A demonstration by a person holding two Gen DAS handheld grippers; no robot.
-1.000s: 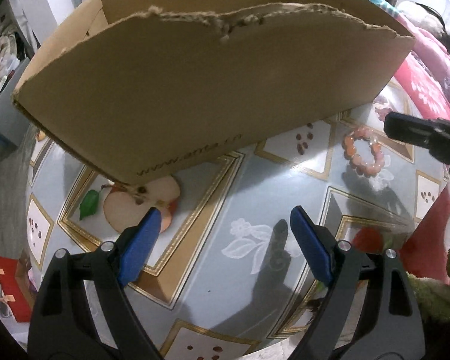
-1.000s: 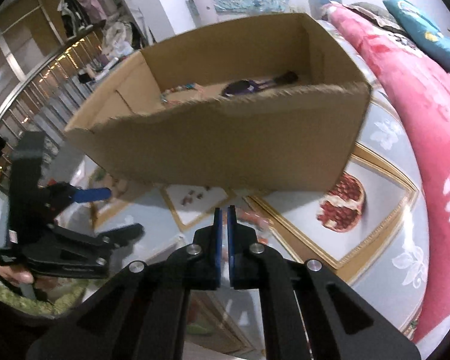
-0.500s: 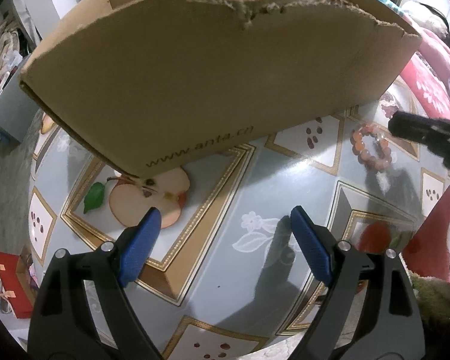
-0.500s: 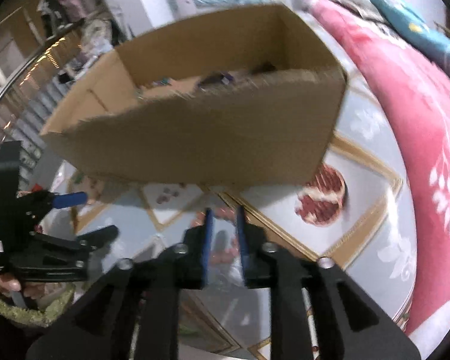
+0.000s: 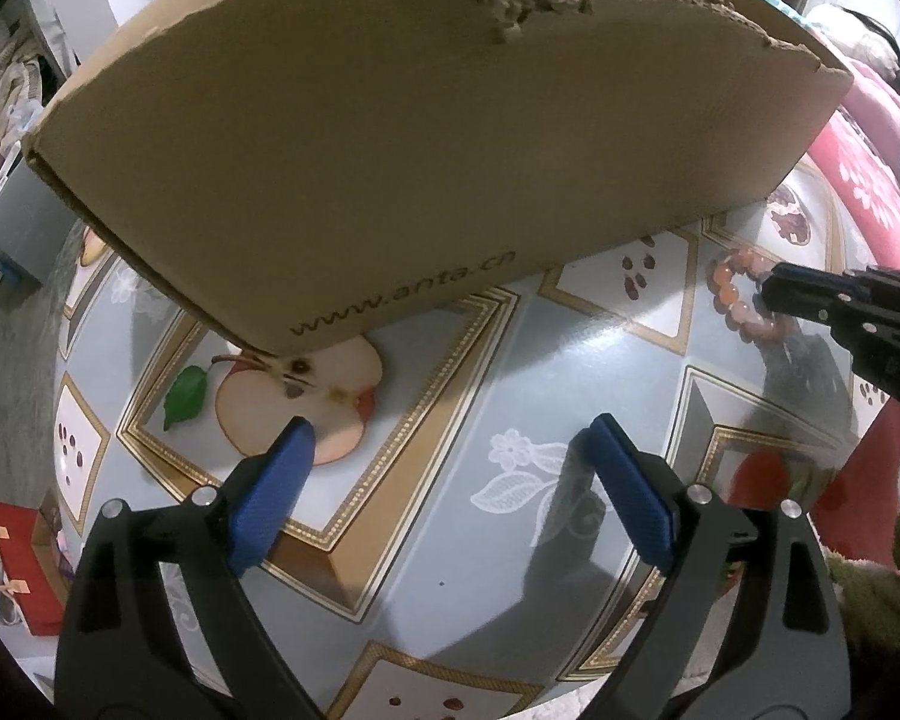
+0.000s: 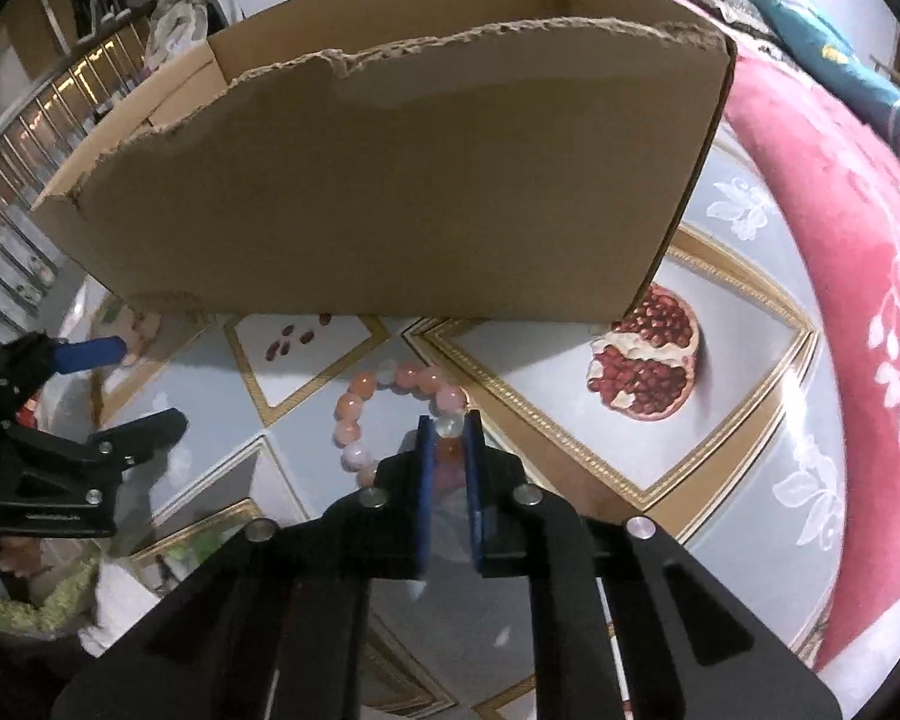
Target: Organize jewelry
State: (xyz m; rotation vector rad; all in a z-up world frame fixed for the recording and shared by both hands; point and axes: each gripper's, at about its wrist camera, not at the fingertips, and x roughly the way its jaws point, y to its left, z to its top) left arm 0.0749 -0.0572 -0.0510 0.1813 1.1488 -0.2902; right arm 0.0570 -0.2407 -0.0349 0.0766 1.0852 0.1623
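Right wrist view: our right gripper is closing its jaws around beads of the orange bracelet, which lies on the tabletop just before the cardboard box. Our left gripper hangs wide apart, holding nothing.

A torn-edged brown cardboard box stands on the fruit-patterned glossy tablecloth, a pink and orange beaded bracelet lies just in front of it with beads between the right gripper jaws, and the left gripper hangs well apart to its left.
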